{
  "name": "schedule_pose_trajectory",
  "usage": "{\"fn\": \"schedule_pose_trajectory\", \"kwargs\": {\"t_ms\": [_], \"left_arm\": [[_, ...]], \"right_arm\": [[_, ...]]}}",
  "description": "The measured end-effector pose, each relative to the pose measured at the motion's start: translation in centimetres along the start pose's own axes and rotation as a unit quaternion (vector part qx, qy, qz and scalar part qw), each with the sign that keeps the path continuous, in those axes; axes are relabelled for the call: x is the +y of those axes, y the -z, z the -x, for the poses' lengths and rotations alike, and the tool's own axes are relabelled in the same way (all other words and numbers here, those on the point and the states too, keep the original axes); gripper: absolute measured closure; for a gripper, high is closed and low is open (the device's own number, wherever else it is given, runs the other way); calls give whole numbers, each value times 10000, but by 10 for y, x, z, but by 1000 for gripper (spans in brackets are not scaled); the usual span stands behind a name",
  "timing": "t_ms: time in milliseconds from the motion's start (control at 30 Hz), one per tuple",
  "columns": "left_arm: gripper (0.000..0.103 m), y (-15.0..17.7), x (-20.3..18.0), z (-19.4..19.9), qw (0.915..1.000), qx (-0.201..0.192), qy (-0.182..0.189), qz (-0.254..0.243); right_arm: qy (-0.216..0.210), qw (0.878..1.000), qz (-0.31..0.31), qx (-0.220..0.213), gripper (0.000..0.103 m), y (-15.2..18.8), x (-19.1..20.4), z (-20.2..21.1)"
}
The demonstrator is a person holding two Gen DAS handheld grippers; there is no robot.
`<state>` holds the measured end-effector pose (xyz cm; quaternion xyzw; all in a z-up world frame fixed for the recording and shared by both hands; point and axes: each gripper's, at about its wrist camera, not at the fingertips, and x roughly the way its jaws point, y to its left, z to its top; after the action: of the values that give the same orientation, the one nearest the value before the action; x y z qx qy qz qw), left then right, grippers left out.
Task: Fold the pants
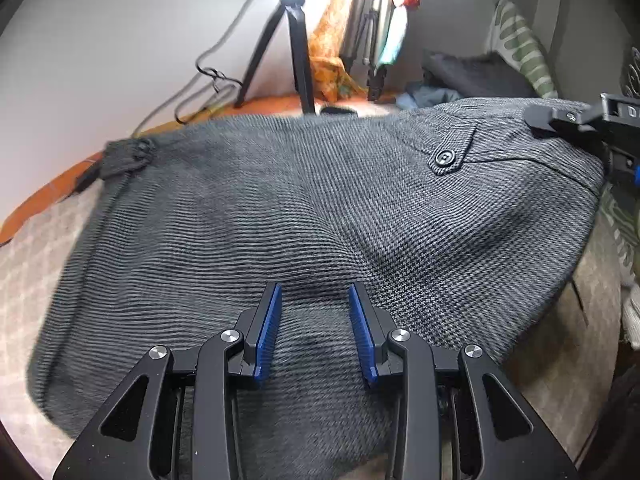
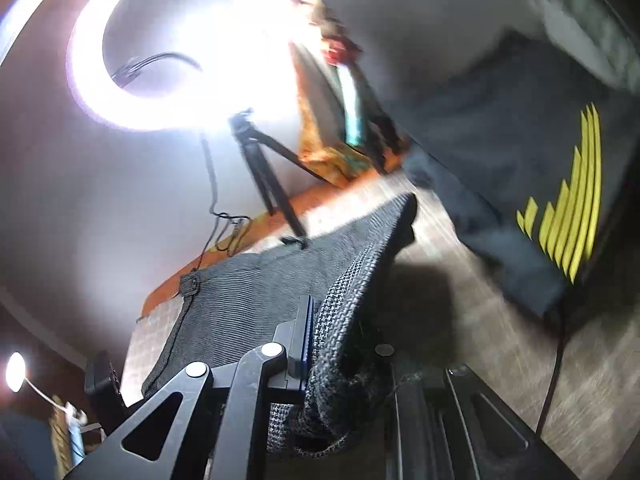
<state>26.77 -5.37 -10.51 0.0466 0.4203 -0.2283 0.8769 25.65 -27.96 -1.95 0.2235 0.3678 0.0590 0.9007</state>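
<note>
From the left wrist view, your left hand-held gripper point(image 1: 314, 330) hovers with its 2 blue pads point(image 1: 267, 334) spread apart, gripping nothing, just above the near part of the grey woven pants point(image 1: 280, 208). The pants lie across a patterned bed point(image 1: 24, 264), with a buttoned pocket flap point(image 1: 450, 156) toward the right. Your right hand-held gripper point(image 1: 538, 120) pinches the far right edge of the cloth. If you pull that edge before the left side is pinned, the whole garment may slide and bunch. From the right wrist view, the right hand-held gripper point(image 2: 310, 344) is pressed together on a thick bunched edge of the pants point(image 2: 352, 292), lifting it off the bed point(image 2: 460, 312). That grip looks bulky, so layers could slip out unevenly. A tripod point(image 2: 272, 184) under a ring light point(image 2: 168, 40) stands just past the cloth; a wide swing risks snagging it.
</note>
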Motion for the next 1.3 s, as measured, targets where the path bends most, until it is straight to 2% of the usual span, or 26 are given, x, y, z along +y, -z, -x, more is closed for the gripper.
{"fn": "schedule_pose_trajectory", "kwargs": {"t_ms": [33,67,133,300,467,633,867,1167,1300], "left_arm": [[70,0,8,12,9998,-111,38,127],[70,1,15,21,9990,-308,-74,314],[70,4,35,49,9964,-526,23,663],[70,23,79,106,9892,-981,-228,1062],[70,57,130,152,9713,-1437,-494,1833],[70,80,165,168,9564,-1558,-662,2382],[70,92,187,191,9457,-1793,-835,2581],[70,95,193,200,9411,-1890,-870,2664],[70,96,192,202,9408,-1920,-911,2643]], "right_arm": [[25,9999,166,-28,91,-2,10,1],[53,9993,357,-52,91,-5,21,2],[100,9975,694,-94,91,-9,41,2],[150,9884,1505,-119,91,-12,94,-7],[159,9738,2267,-97,91,-1,148,-20],[151,9553,2954,51,92,19,196,-43],[44,9298,3659,394,95,56,255,-87],[55,8967,4316,985,97,120,307,-148],[125,8899,4423,1105,97,134,314,-165]]}}
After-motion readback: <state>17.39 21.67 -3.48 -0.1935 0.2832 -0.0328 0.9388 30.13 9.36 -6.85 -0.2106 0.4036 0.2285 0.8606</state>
